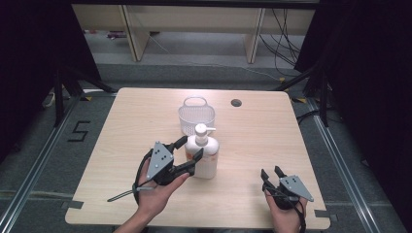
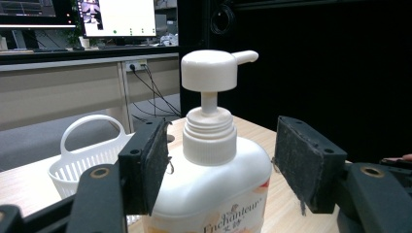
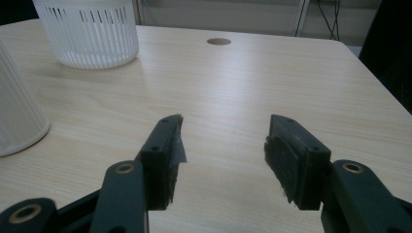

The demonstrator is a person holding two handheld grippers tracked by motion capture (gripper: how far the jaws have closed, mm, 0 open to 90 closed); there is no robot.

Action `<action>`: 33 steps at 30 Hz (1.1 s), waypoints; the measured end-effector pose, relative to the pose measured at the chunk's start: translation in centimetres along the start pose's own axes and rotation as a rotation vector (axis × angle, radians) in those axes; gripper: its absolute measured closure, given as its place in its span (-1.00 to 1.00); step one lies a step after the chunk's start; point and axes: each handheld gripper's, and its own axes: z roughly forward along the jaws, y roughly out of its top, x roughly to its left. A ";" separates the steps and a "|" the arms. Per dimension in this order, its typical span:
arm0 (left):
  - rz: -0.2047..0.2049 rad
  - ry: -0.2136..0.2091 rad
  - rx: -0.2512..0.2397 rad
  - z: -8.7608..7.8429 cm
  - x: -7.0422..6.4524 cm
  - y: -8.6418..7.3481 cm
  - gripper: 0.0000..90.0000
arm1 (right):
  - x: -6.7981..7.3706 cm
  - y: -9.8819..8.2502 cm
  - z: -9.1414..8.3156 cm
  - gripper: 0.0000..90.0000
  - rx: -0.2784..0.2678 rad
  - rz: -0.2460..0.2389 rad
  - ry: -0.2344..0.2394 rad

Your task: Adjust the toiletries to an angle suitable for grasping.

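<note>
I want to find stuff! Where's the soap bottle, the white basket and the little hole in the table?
White plastic pump bottle [image 1: 206, 155], high view, body.
White slotted plastic basket [image 1: 196, 120], high view, front wall.
Round table hole [image 1: 236, 103], high view, centre.

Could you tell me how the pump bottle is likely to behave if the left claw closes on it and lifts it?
The pump bottle looks like smooth, glossy plastic, so it might slip against the pads of the left claw. It stands tall on a narrow base, so a push near the pump head could probably tip it. Its opaque wall hides the fill level, so its weight is unclear.

High view overhead, gripper views close, sharing basket
</note>
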 end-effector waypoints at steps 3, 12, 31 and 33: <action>0.005 0.003 0.001 0.2 0.0 0.2 -0.19 | 0.2 0.0 -0.2 0.05 0.019 0.029 -0.005; 0.006 0.022 -0.001 1.3 -0.2 0.9 -0.18 | 0.1 0.0 -0.1 0.05 0.023 0.027 0.018; -0.015 0.101 0.001 3.3 -1.0 1.8 -0.10 | 0.1 0.0 -0.1 0.04 0.019 0.017 0.015; -0.010 0.114 0.000 3.4 -1.3 1.9 -0.09 | 0.1 0.0 -0.1 0.03 0.019 0.018 0.018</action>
